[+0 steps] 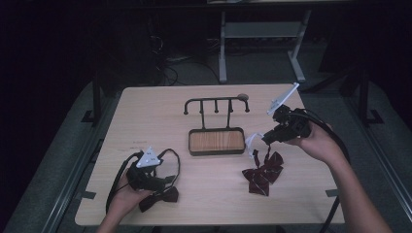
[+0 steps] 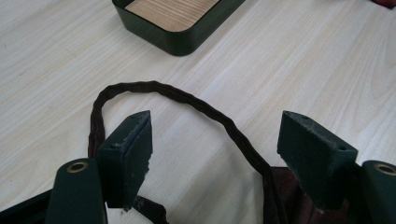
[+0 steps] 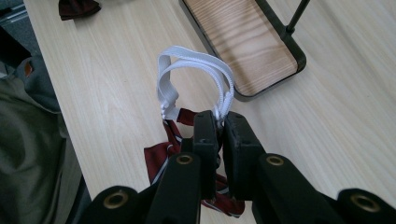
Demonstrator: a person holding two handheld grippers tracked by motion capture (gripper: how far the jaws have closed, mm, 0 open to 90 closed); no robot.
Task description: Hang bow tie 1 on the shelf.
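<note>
White elastic strap (image 3: 196, 70) of the striped bow tie (image 1: 262, 174) sits pinched in my right gripper (image 3: 219, 122), lifted toward the hook rack (image 1: 216, 103) for hanging, while my left gripper (image 2: 215, 149), jaws spread, waits over the dark bow tie (image 1: 160, 198).

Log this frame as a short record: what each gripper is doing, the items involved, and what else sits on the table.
left gripper: open, jaws either side of the dark bow tie's strap
right gripper: shut on the white strap of the striped red bow tie, lifting it
dark bow tie: lying at the table's near edge
rack: black hook stand with wood-lined tray
table: light wood
</note>
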